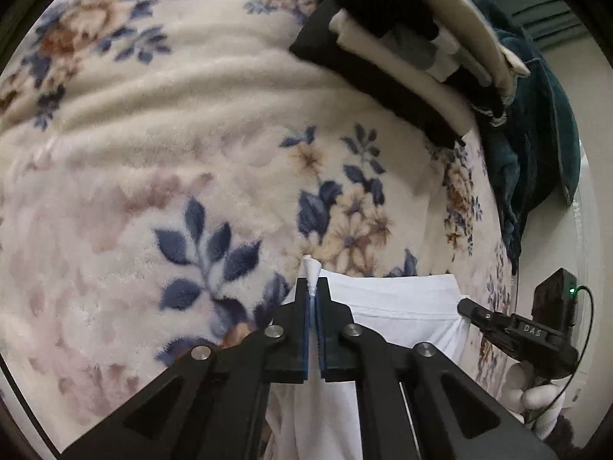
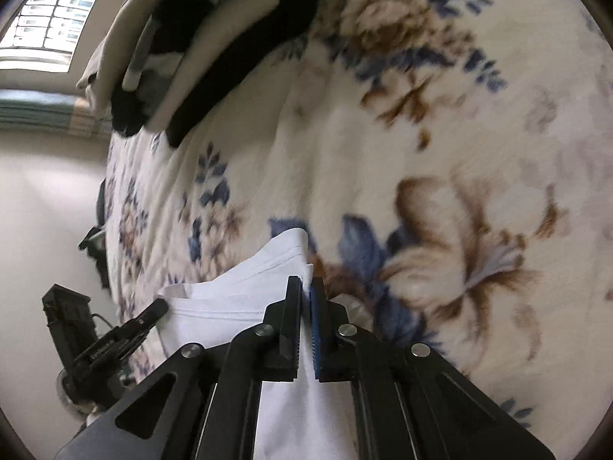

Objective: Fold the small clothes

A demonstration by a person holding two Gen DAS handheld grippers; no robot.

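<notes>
A small white garment [image 1: 398,306] hangs stretched between both grippers above a floral fleece blanket [image 1: 153,115]. My left gripper [image 1: 313,287] is shut on one corner of it, with a pinch of white cloth sticking out past the fingertips. My right gripper [image 2: 305,287] is shut on the other corner of the white garment [image 2: 237,299]. The right gripper also shows at the right edge of the left wrist view [image 1: 465,306], and the left gripper at the lower left of the right wrist view [image 2: 161,306]. The garment's lower part hangs out of sight below the fingers.
A stack of folded black, white and grey clothes [image 1: 402,50] lies on the blanket at the far side; it also shows in the right wrist view [image 2: 199,46]. A dark teal cloth [image 1: 536,145] lies beside the stack. The blanket's edge [image 2: 111,207] drops off to the floor, with a window [image 2: 49,11] beyond.
</notes>
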